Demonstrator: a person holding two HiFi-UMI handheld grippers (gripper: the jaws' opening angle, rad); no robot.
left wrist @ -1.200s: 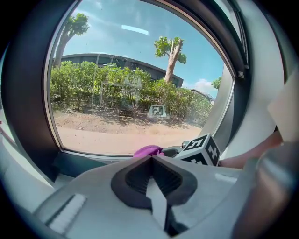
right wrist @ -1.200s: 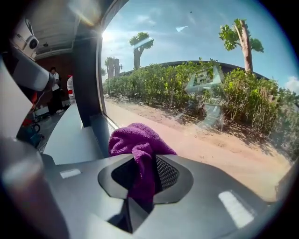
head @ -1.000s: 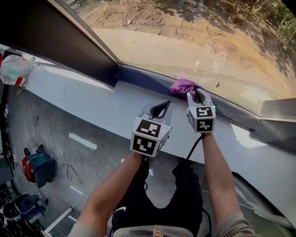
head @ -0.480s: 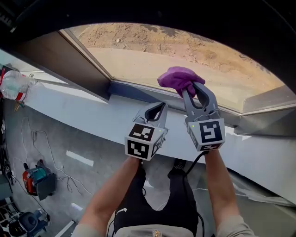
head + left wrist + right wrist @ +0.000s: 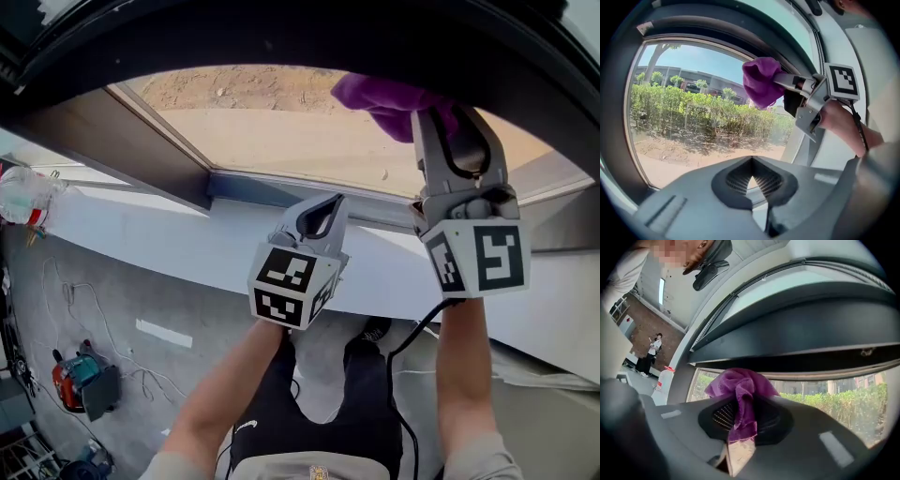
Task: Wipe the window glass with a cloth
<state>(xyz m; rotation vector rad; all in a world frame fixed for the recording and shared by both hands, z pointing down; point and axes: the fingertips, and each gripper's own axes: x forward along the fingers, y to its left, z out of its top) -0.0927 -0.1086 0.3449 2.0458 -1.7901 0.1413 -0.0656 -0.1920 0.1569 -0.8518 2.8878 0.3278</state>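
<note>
Sunlit window glass before you: your right gripper pinches the purple cloth near its top, left gripper closed, empty; likely next, press and sweep

Right gripper clamped on purple cloth, window glass beyond

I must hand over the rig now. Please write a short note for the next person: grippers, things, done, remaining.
Right gripper: shut on the purple cloth, raised near the top of the window glass; contact with the glass cannot be told.
Left gripper: shut, empty, lower, by the white sill.
Done: cloth is gripped and up at the glass.
To do: wipe the glass; how much is already clean does not show.
</note>
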